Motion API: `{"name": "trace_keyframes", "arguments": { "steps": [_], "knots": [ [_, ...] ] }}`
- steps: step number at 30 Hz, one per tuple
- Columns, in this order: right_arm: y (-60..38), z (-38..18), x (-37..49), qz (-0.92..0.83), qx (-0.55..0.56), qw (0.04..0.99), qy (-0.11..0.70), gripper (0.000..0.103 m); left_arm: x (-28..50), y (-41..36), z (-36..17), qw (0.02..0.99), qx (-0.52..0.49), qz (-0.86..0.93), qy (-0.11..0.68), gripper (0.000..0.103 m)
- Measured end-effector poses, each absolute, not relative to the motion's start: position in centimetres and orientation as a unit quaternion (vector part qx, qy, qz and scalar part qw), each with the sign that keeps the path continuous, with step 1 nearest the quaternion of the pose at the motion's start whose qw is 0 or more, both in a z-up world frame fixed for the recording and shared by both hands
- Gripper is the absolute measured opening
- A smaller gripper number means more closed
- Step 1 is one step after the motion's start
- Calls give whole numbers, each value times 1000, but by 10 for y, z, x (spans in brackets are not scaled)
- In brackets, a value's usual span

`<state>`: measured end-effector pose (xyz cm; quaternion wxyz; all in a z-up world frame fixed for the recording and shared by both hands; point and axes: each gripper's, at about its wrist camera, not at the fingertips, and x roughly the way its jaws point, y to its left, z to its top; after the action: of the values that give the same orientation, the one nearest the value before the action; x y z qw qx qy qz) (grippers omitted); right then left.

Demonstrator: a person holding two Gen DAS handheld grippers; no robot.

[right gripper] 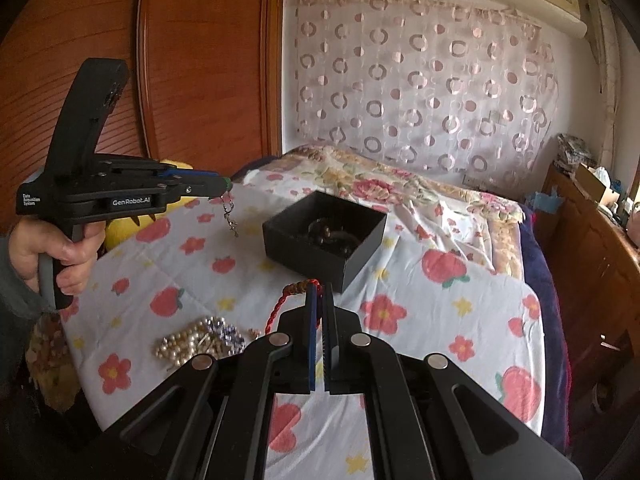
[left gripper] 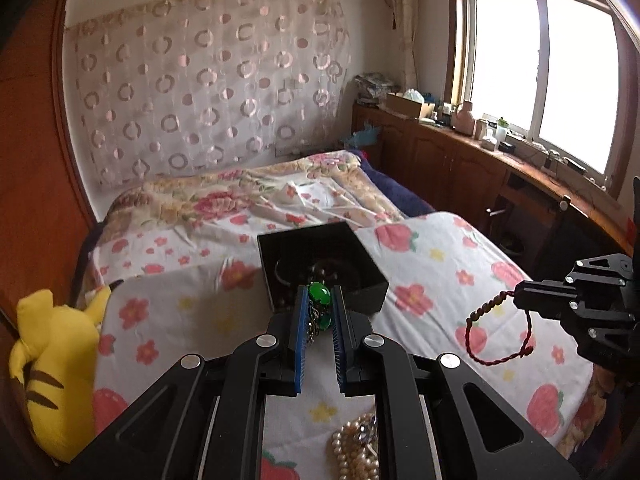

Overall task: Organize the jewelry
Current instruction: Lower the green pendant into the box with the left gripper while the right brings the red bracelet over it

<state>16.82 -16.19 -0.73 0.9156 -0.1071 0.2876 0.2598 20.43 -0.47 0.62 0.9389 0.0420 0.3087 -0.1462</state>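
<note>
A black open jewelry box sits on the strawberry-print bedspread with dark jewelry inside. My left gripper is shut on a green-stone bracelet, held just in front of the box; its chain dangles below. My right gripper is shut on a red cord bracelet with brown beads, held above the bed to the right of the box. A pile of pearl necklaces lies on the bedspread near me.
A yellow plush toy lies at the bed's left edge. A wooden wardrobe stands to the left. A wooden cabinet with clutter runs under the window on the right. A floral quilt covers the far bed.
</note>
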Motion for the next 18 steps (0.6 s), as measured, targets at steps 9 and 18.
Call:
{"name": "trace_keyframes", "arguments": {
  "steps": [9,18],
  "knots": [
    [-163,4,191,259,-108,919,276,3,238,-10,13,940,38,-152,304,10],
    [-161,2,212,262,-104,918,279,3,281,-18,2,935,32,-161,315,10]
  ]
}}
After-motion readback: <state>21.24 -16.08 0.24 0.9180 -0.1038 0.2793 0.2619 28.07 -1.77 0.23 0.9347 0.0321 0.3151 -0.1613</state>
